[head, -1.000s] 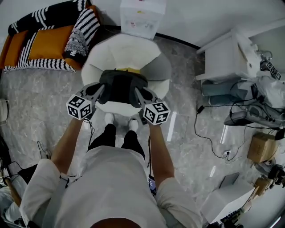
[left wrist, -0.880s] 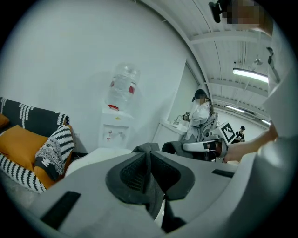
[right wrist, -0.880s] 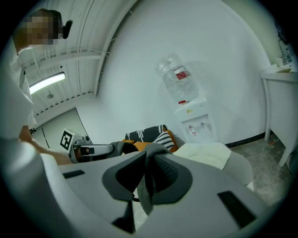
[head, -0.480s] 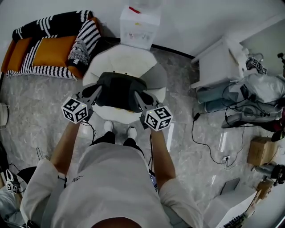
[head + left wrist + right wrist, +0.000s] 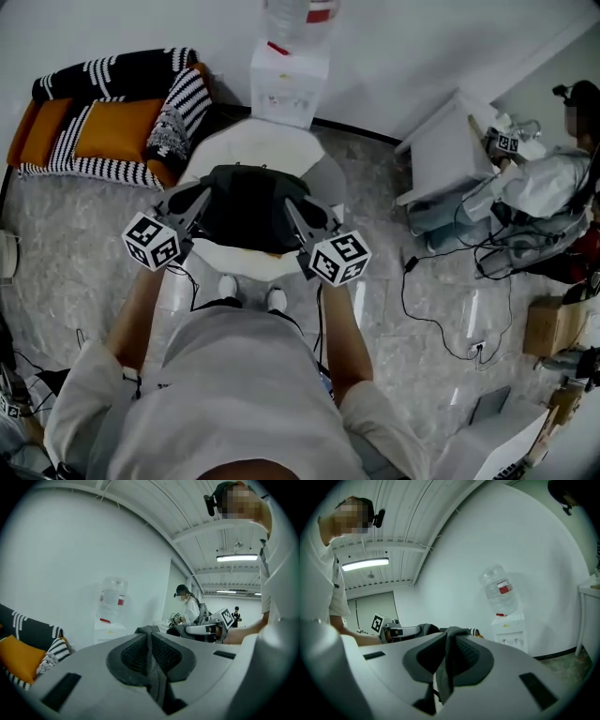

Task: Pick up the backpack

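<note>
Lab-like office: water dispenser [image 5: 289, 75]; sofa [image 5: 111, 127]; ceiling strip light [image 5: 236, 558].

You are wearing a white shirt [image 5: 244, 394], black trousers [image 5: 208, 302] and white shoes [image 5: 228, 285]. The backpack [image 5: 248, 208] is showing charcoal, almost black. The left gripper [image 5: 199, 199] and right gripper [image 5: 292, 206] are showing pale grey bodies with dark, ribbed pads [image 5: 164, 654], and their cubes [image 5: 151, 241] are carrying black-and-white square markers. Below, the round seat [image 5: 267, 141] is looking white with a grey patch at its right. The sofa [image 5: 66, 86] is showing black-and-white stripes around orange cushions [image 5: 117, 117]. The water dispenser [image 5: 287, 82] is white, its clear bottle [image 5: 500, 590] is bearing a red label, and the floor [image 5: 75, 216] is running in marbled grey.
</note>
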{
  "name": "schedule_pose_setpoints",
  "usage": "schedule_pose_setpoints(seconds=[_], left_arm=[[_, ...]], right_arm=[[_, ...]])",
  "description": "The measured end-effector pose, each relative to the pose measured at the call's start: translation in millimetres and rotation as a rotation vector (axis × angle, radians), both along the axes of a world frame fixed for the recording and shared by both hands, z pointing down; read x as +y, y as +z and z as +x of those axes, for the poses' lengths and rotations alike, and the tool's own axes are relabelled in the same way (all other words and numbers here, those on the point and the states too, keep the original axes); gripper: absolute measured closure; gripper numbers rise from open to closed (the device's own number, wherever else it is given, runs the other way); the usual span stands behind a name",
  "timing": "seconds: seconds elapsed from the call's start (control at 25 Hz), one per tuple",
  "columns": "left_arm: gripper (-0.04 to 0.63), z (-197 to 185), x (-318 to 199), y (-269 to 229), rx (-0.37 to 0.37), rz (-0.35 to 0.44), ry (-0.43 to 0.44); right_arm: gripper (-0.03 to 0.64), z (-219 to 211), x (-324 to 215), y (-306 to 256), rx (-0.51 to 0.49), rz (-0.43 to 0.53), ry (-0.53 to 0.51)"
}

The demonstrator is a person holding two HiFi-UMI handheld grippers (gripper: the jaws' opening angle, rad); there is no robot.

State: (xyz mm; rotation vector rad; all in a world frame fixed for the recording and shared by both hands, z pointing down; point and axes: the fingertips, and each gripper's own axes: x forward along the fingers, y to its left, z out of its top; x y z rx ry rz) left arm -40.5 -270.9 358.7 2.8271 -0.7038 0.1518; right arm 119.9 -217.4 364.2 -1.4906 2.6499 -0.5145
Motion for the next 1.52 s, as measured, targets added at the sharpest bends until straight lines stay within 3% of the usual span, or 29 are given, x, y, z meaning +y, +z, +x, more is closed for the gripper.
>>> schedule_pose_setpoints(seconds=[1.04, 1.52], left_arm=[[0.566, 24, -9, -138, 0.132, 0.222, 0.093], [0.566, 32, -13, -143, 0.15, 0.232, 0.098]], right_arm=[[0.577, 26, -5, -137, 0.019, 0.241, -0.007], [0.577, 38, -6, -144, 0.015, 0.232, -0.012]])
